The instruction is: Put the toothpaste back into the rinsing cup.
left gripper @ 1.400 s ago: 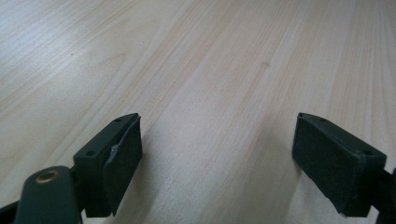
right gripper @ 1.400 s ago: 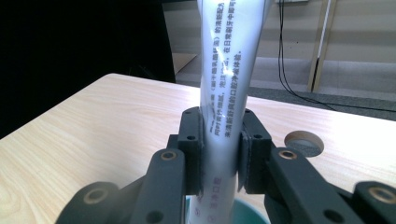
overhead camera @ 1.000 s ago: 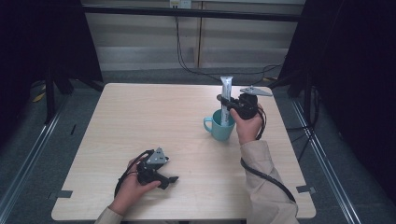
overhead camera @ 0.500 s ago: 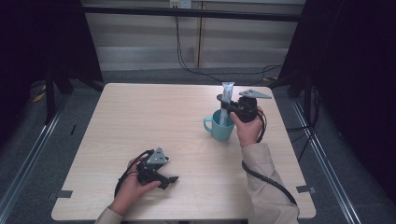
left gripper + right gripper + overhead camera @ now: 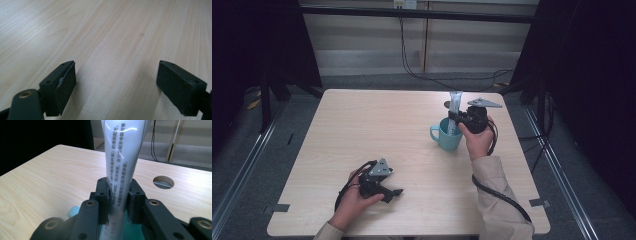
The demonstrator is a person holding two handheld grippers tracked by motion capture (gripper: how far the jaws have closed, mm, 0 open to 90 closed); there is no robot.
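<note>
A teal mug (image 5: 448, 136) stands on the right half of the wooden table (image 5: 377, 130). A white toothpaste tube (image 5: 454, 111) stands upright with its lower end inside the mug. My right gripper (image 5: 455, 119) is shut on the tube's middle; in the right gripper view the jaws pinch the printed tube (image 5: 122, 165) above the mug's rim (image 5: 74, 211). My left gripper (image 5: 393, 193) rests near the table's front edge, held by a hand. Its jaws stand wide apart over bare wood (image 5: 117, 75), with nothing between them.
A round cable hole (image 5: 163, 182) is cut in the table behind the mug. Black cables (image 5: 412, 65) run over the floor beyond the far edge. Dark curtains and metal rails flank the table on both sides.
The right gripper has lowered the tube slightly deeper into the mug. The left gripper has not moved.
</note>
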